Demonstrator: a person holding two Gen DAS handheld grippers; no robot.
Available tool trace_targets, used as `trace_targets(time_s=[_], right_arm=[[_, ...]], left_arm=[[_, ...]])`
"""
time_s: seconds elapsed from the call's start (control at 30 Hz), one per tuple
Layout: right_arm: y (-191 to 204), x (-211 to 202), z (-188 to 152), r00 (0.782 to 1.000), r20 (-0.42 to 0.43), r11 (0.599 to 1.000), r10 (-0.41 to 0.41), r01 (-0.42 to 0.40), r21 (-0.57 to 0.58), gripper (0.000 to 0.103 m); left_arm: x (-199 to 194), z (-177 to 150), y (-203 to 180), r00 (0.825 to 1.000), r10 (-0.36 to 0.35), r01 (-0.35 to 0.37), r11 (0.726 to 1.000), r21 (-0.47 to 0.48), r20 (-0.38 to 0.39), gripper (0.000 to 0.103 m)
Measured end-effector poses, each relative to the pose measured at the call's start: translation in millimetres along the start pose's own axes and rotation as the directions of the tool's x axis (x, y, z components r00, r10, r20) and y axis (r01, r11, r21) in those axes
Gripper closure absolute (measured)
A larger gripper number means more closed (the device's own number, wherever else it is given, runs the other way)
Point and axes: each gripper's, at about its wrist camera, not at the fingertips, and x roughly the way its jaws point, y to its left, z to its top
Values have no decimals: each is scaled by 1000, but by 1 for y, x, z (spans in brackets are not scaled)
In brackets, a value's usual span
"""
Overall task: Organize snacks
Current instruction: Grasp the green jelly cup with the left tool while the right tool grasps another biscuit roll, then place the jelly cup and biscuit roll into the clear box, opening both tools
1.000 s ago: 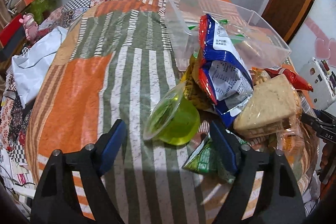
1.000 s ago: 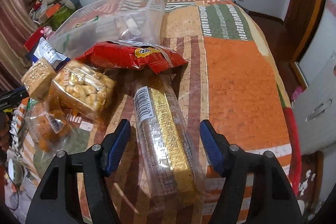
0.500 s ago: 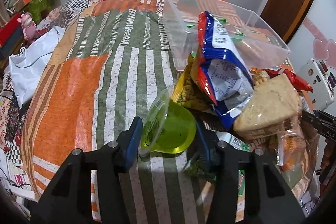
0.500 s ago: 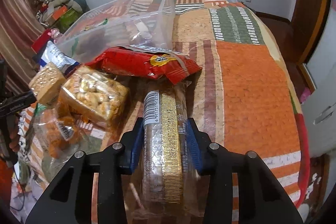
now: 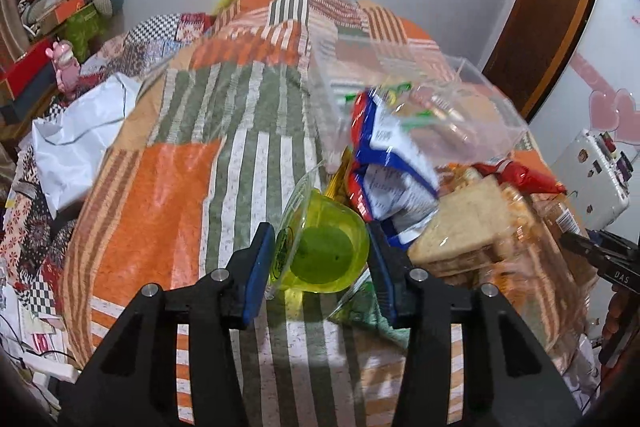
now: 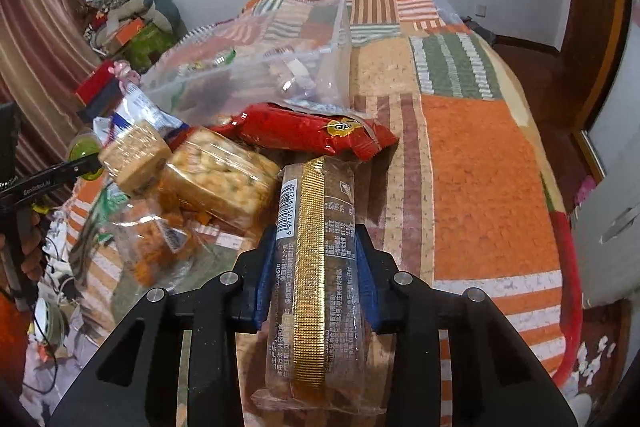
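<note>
My left gripper (image 5: 320, 259) is shut on a green jelly cup (image 5: 322, 253) lying on its side, lifted just above the striped bedspread (image 5: 160, 195). In the right wrist view my right gripper (image 6: 316, 263) is shut on a long brown-and-gold biscuit pack (image 6: 320, 267), raised off the bed. Behind both lies a clear plastic bin (image 5: 404, 99) (image 6: 260, 67) with a few small snacks inside. Between the grippers is a pile: a blue-and-red bag (image 5: 390, 163), a wrapped sandwich cracker block (image 5: 468, 223) (image 6: 134, 157), a nut brittle pack (image 6: 220, 179) and a red packet (image 6: 308, 133).
A green wrapper (image 5: 368, 307) lies under the left gripper. An orange snack bag (image 6: 154, 247) sits at the bed's near edge. A white cloth (image 5: 80, 135) and boxes clutter the left side. The orange patch of bedspread (image 6: 480, 179) stretches to the right; a white device (image 5: 592, 179) stands past the bed.
Both grippers closed from wide open: the left on the jelly cup, the right on the biscuit pack. Each has since risen a little with its item.
</note>
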Motion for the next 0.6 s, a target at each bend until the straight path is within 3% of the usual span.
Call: trace_targets(time_s=[0.33,0.6], right_arm=[[17,-26,23,994,106,999,42,-39,-30,70],[28,-32,52,980,187,996,68,-57,-61,70]], left_arm=[[-38,34,-24,993,-39,36,999,33,115,57],[-43,64,-45,983,-77,69,996,54,167,57]])
